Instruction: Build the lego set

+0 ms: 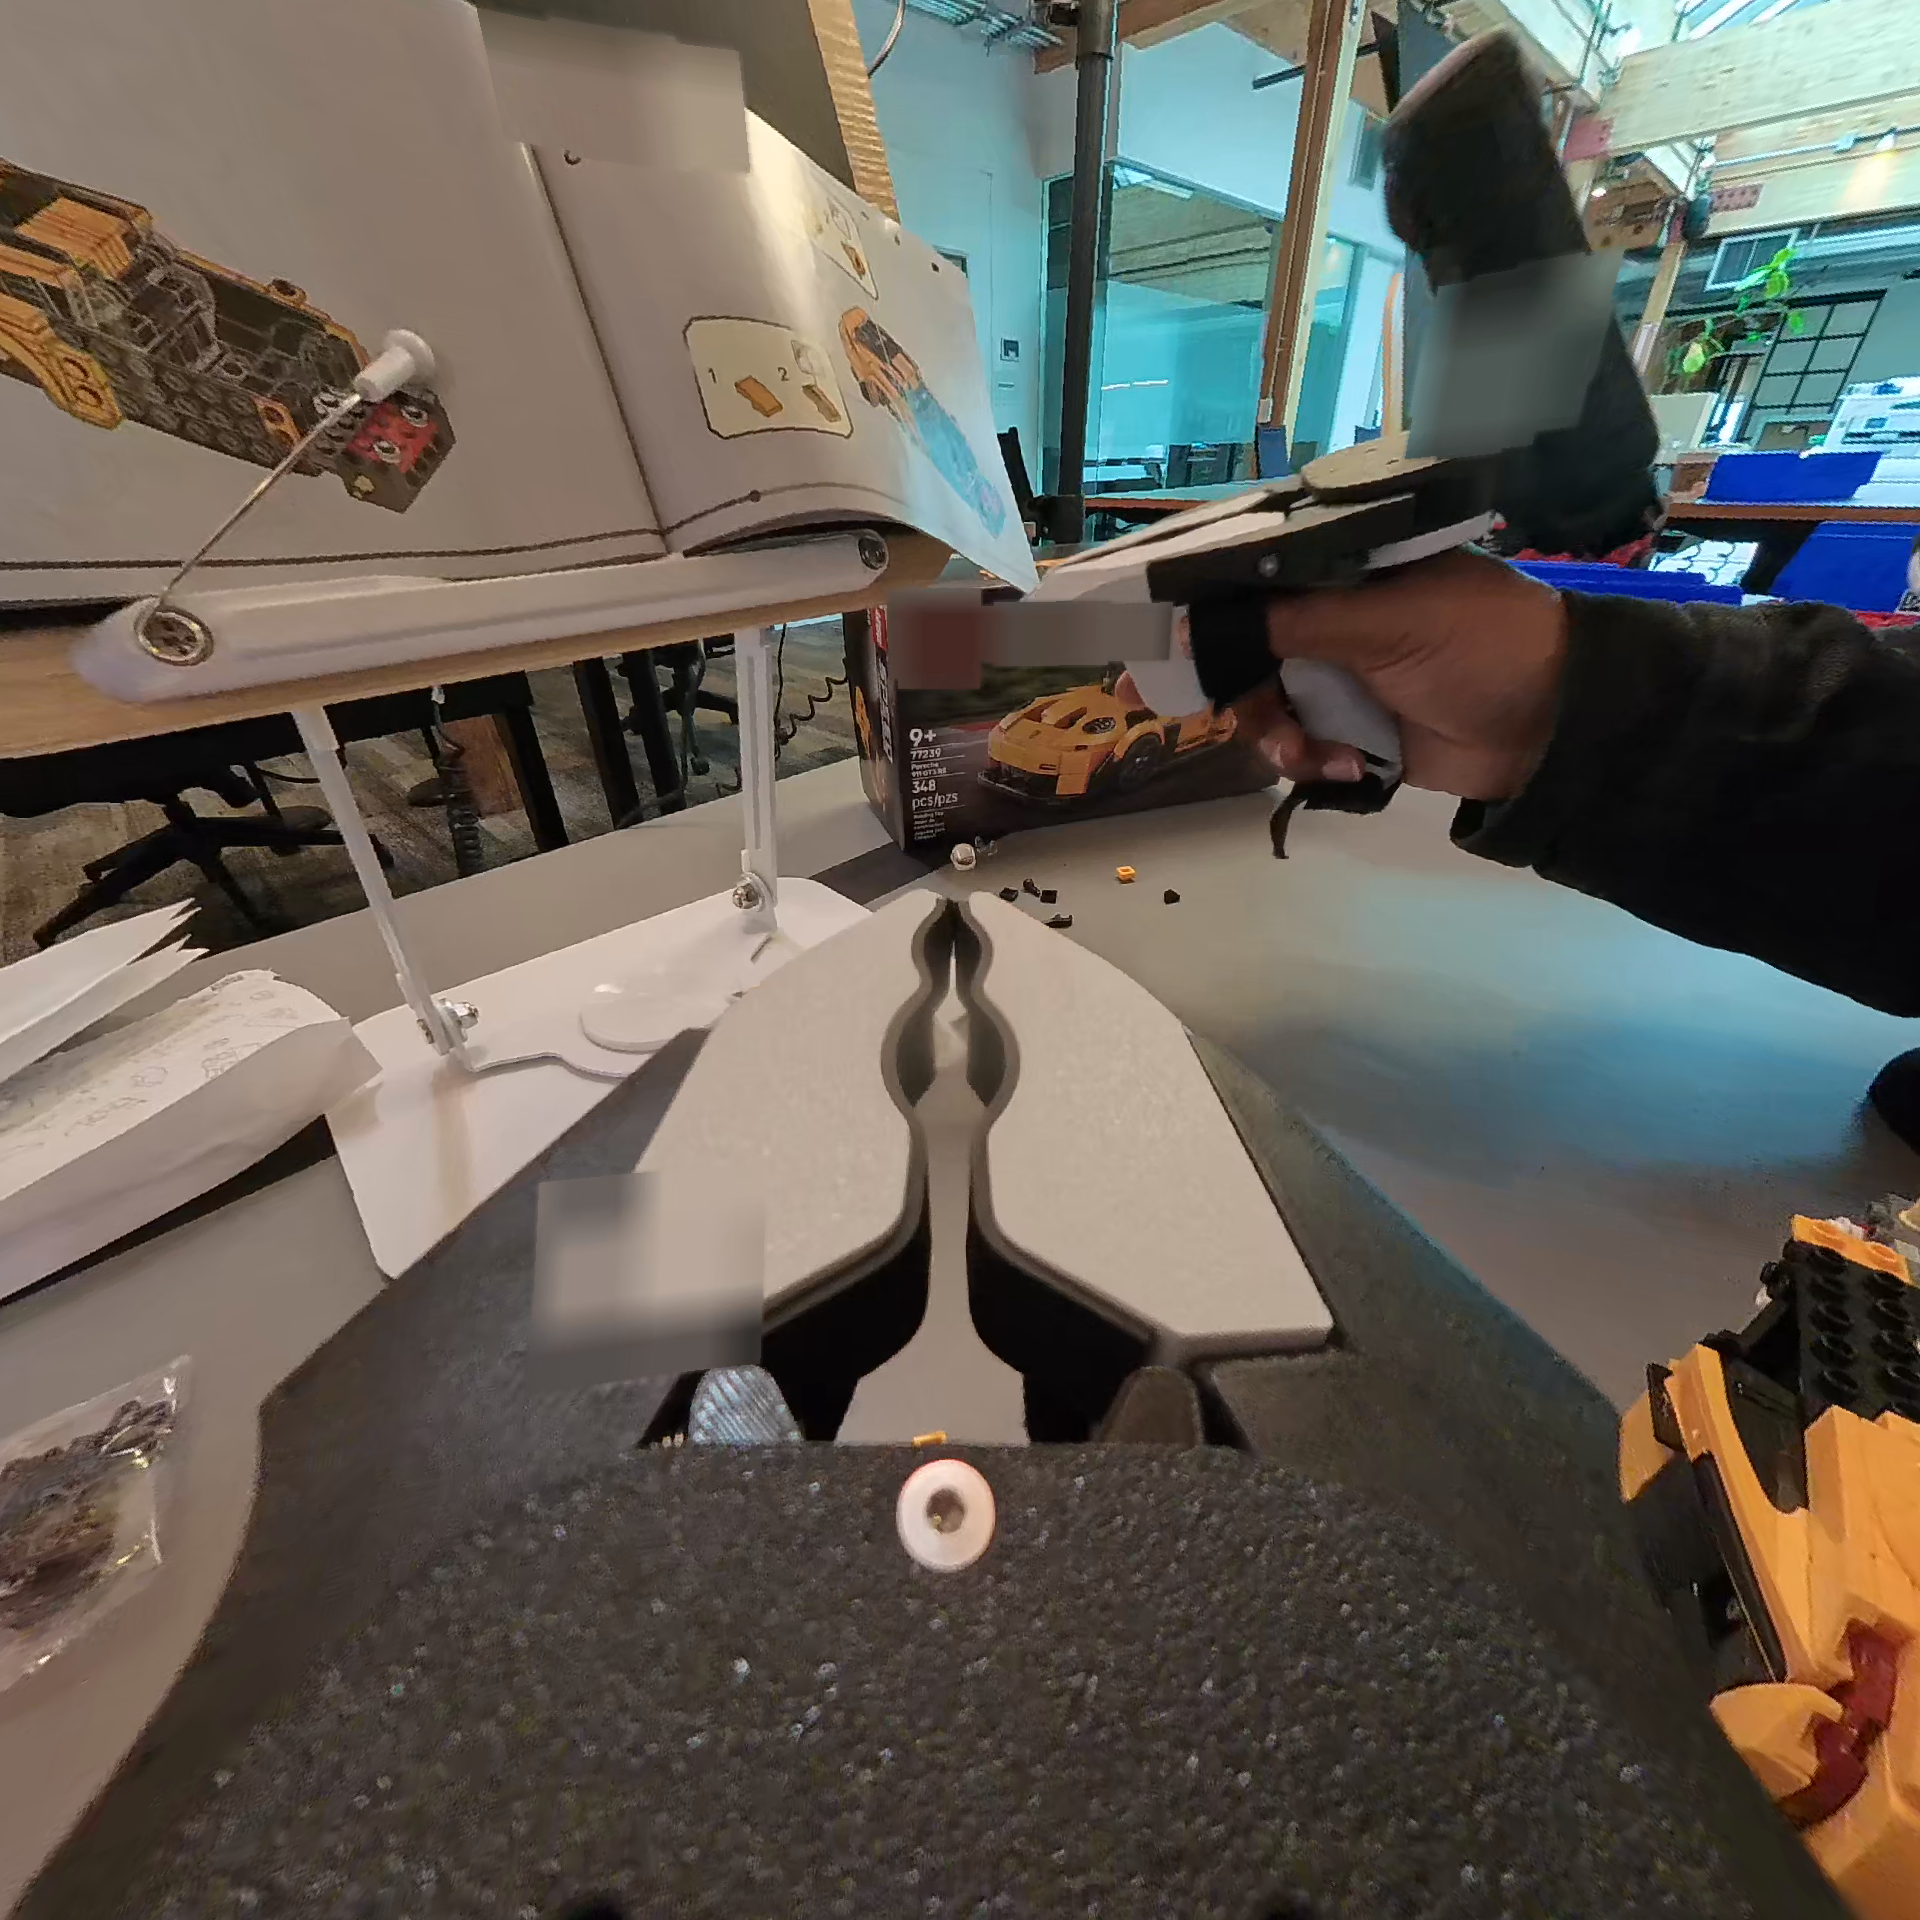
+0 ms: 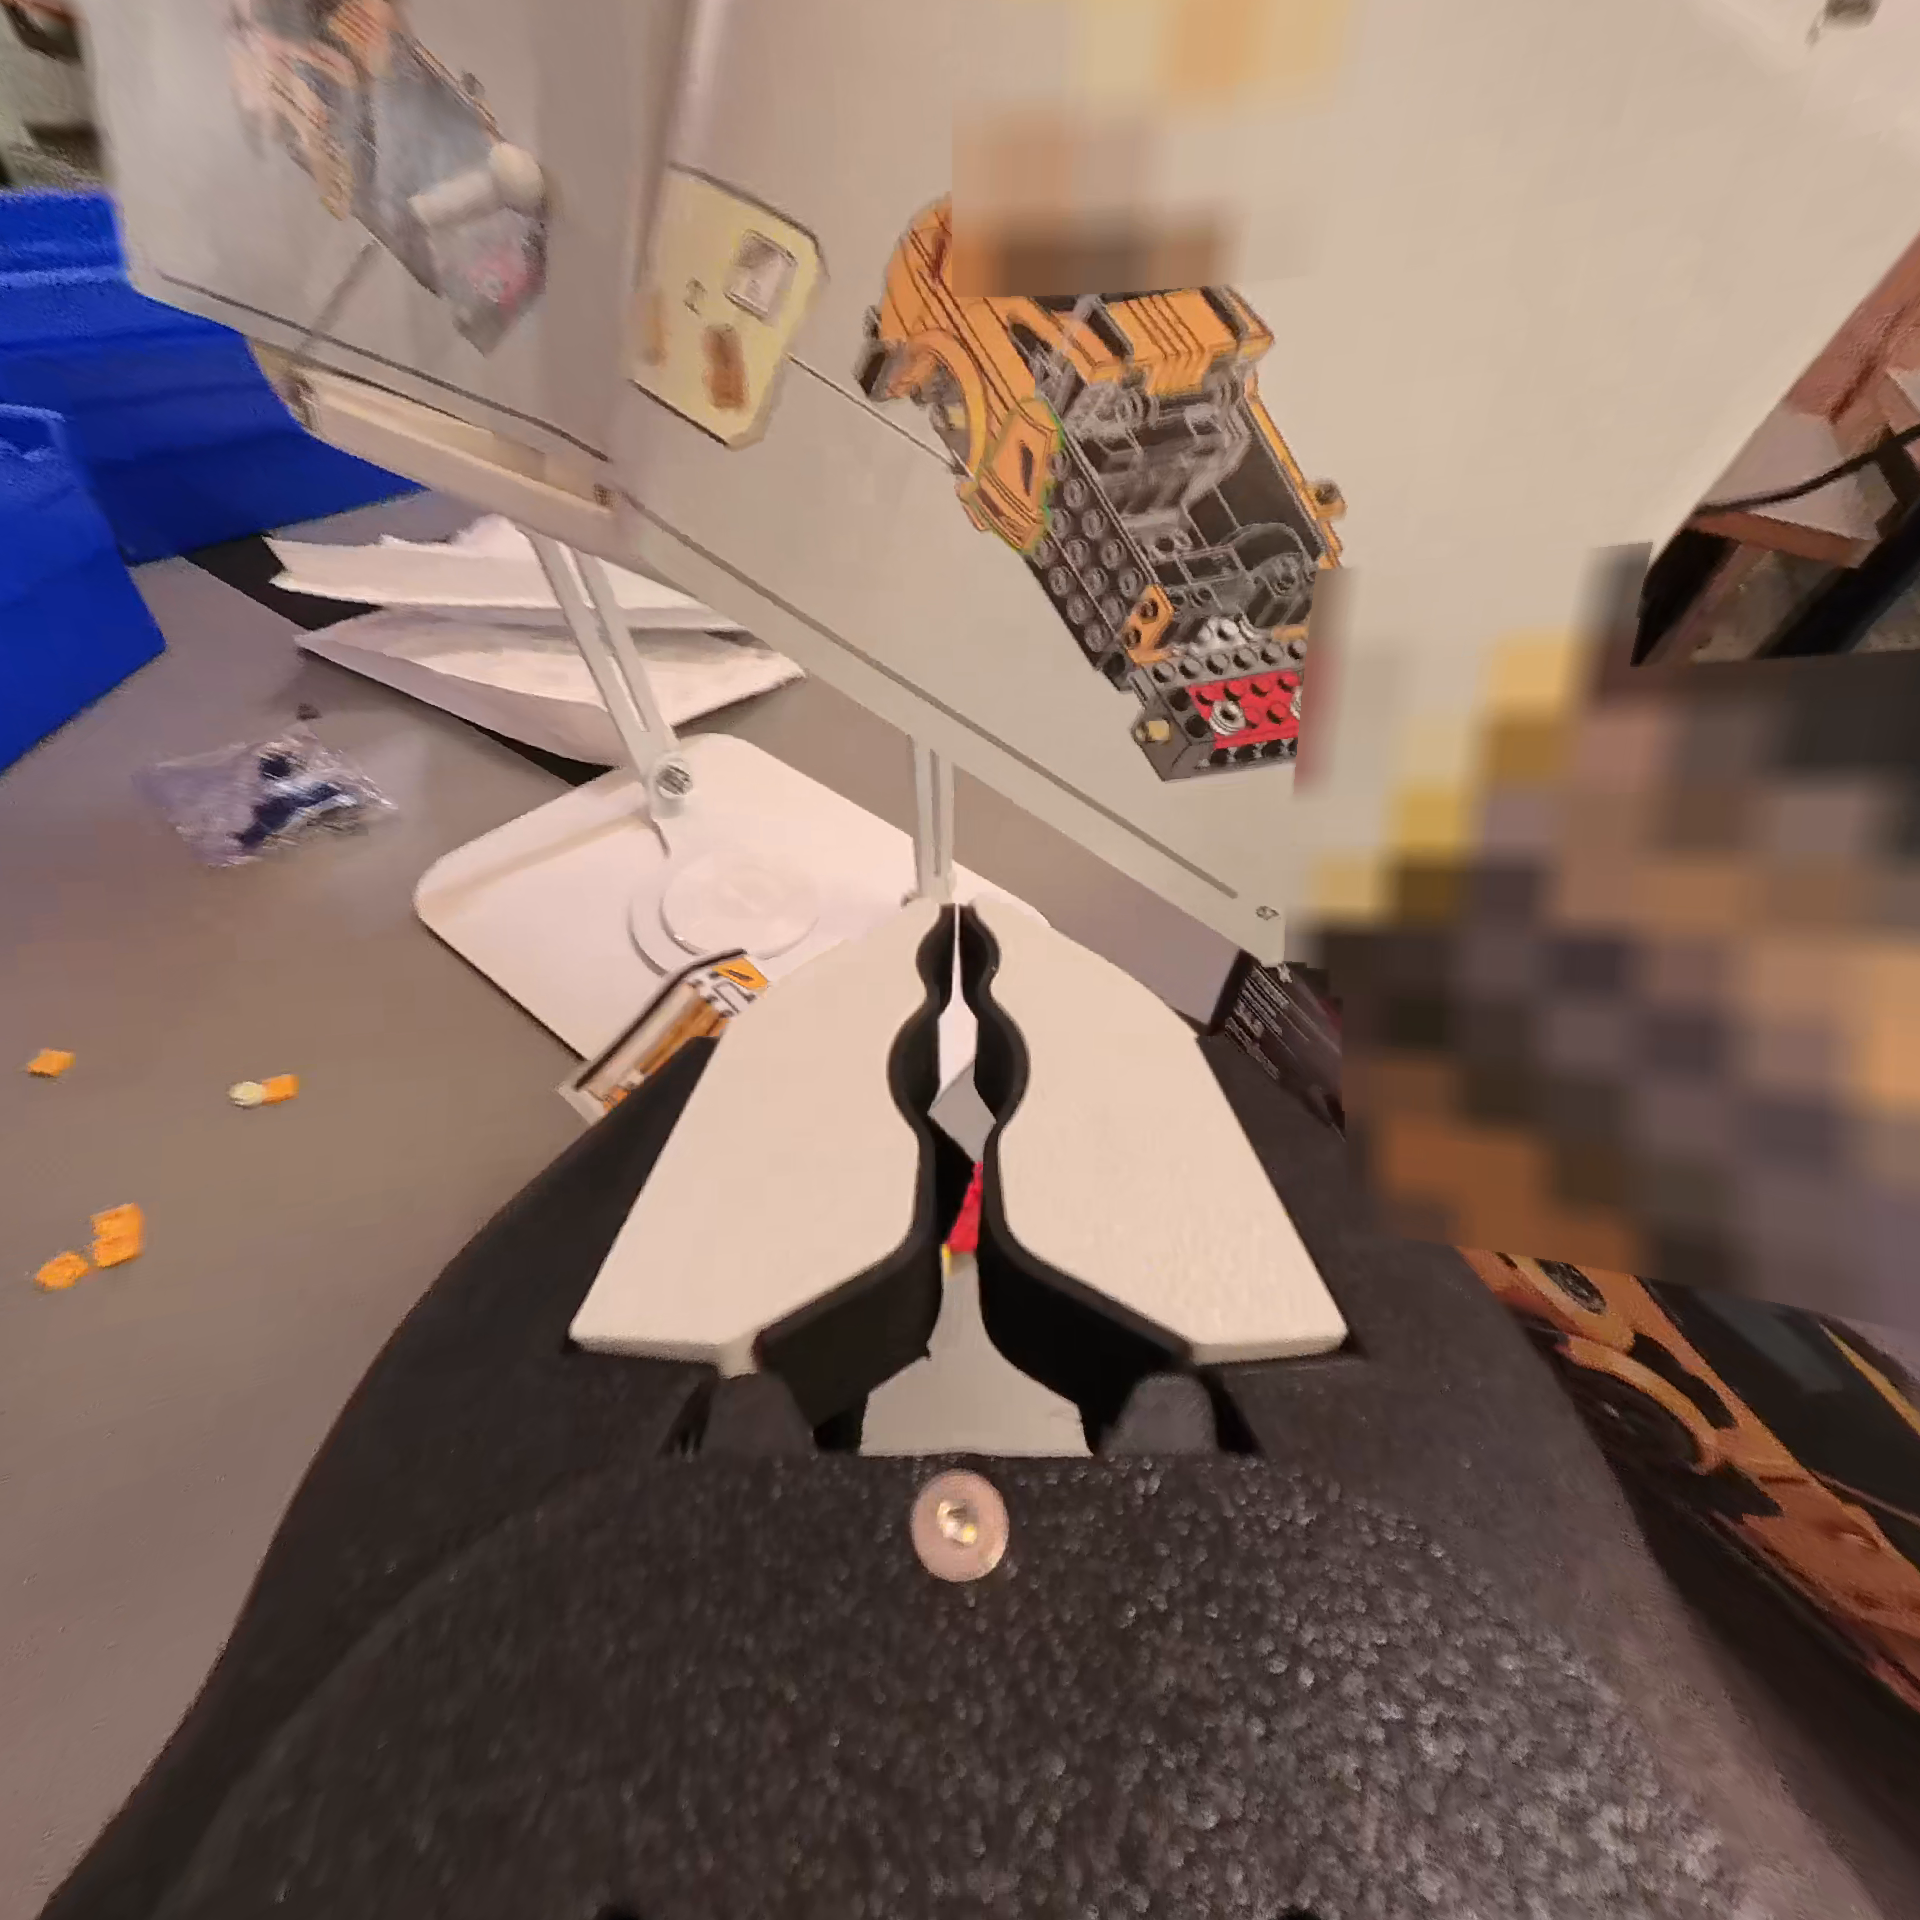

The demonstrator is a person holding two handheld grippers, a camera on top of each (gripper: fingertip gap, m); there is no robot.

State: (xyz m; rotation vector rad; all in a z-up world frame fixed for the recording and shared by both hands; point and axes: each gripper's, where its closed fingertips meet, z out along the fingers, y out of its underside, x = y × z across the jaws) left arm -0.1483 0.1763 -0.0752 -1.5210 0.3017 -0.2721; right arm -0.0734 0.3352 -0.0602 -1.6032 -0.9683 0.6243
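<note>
My left gripper [image 1: 954, 914] is shut with nothing between its pads, and it hovers over the grey table [image 1: 1455, 1039] beside the white stand base [image 1: 499, 1101]. An open instruction booklet [image 1: 416, 260] rests on that stand. My right gripper [image 2: 954, 920] is shut, and a thin white sliver of paper shows edge-on between its pads. In the left wrist view a hand holds the right gripper [image 1: 1049, 587] with its tips on the lower right corner of the booklet's right page [image 1: 977, 499]. The booklet [image 2: 831, 623] fills the upper part of the right wrist view.
A toy car box [image 1: 1039, 758] stands behind several small black and orange pieces [image 1: 1039, 894]. A part-built orange and black model car [image 1: 1787, 1507] is at the right. White paper bags [image 1: 156, 1081] and a plastic bag of parts [image 1: 73, 1496] lie left. Orange pieces [image 2: 104, 1242] and blue bins [image 2: 104, 395] show too. My right fingertips sit around 20 centimeters from my left ones.
</note>
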